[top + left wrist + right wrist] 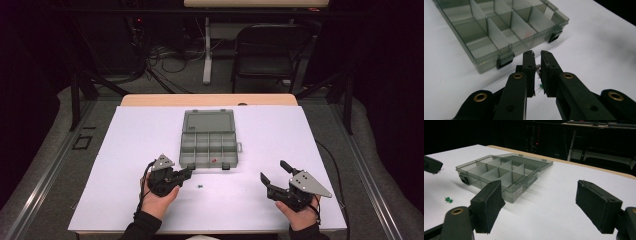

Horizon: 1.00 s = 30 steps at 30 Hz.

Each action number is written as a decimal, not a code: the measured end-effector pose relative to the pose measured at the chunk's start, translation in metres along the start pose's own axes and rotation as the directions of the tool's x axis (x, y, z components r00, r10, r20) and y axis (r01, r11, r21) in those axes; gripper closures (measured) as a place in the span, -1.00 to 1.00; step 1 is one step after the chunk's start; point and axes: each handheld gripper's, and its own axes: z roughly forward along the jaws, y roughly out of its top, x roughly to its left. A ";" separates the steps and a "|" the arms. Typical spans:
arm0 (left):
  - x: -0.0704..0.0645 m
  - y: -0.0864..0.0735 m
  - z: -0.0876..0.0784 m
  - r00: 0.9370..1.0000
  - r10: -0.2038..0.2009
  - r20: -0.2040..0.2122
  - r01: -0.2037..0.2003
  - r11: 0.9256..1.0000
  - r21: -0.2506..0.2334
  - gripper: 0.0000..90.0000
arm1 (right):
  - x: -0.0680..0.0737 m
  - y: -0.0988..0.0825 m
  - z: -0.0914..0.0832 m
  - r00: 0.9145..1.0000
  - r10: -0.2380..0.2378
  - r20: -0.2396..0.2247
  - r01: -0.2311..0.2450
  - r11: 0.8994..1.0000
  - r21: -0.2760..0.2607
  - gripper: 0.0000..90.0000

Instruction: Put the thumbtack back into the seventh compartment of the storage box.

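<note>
Pinched between my left gripper's (537, 65) nearly closed pads is a small white pushpin (538, 67), just short of the open organizer box (477, 51). Next I'd carry it over a compartment and release. Right gripper (544, 205) waits wide apart; a green pushpin (448, 200) lies on the table (564, 202).
</note>
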 end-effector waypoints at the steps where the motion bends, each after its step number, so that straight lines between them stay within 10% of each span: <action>1: -0.001 0.003 0.000 1.000 0.003 -0.002 -0.003 1.000 -0.009 0.84 | 0.000 0.000 0.000 1.000 0.000 0.000 0.000 1.000 0.001 -0.54; 30: -0.010 0.068 0.022 0.997 0.079 0.015 -0.079 0.996 -0.052 0.84 | 0.000 0.000 0.000 1.000 0.002 0.000 -0.002 1.000 0.002 -0.54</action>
